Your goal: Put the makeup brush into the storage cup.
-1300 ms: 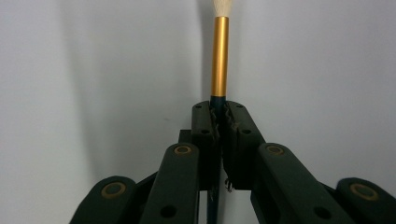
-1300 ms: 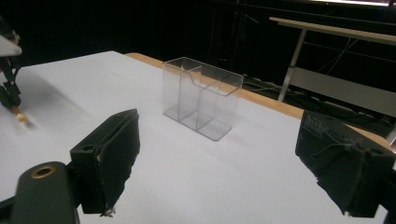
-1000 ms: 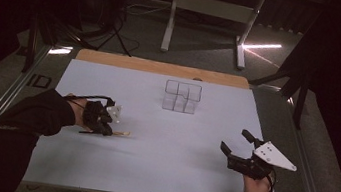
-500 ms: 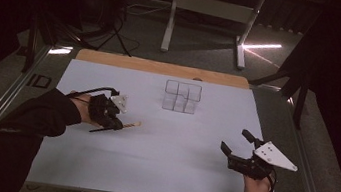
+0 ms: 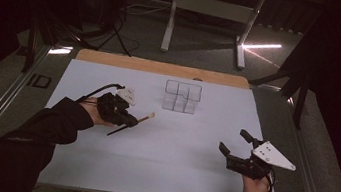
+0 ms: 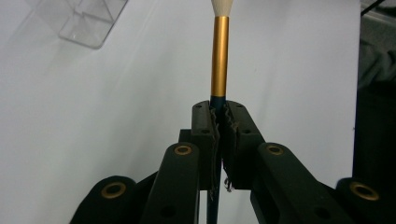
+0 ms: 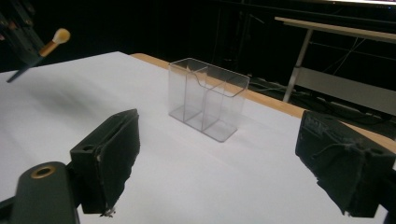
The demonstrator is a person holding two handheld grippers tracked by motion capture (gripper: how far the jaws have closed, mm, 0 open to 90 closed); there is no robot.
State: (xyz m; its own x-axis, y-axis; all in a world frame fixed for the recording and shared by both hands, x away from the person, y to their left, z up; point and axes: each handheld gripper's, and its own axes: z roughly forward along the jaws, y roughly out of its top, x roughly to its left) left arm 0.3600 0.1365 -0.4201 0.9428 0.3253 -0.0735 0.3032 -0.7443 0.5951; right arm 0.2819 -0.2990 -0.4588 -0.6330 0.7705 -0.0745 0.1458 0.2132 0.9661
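Note:
My left gripper (image 5: pixel 127 120) is shut on a makeup brush (image 5: pixel 144 118) and holds it a little above the white table, left of centre. In the left gripper view the jaws (image 6: pixel 219 114) pinch the dark handle, and the gold ferrule and pale bristle tip (image 6: pixel 220 56) point away from me. A clear plastic organizer (image 5: pixel 182 96) with several compartments stands upright at the back middle, to the right of the brush tip and apart from it. My right gripper (image 5: pixel 233 140) stays at the front right, jaws wide open (image 7: pixel 226 158), nothing between them, facing the organizer (image 7: pixel 208 98).
A white sheet (image 5: pixel 173 167) covers the table, with a wooden strip (image 5: pixel 162 67) along its far edge. Behind it on the dark floor stand a metal table frame (image 5: pixel 210 11) and cables. Bare white surface lies between the two grippers.
My left gripper has risen and moved right toward the organizer, carrying the brush. The right gripper has not moved.

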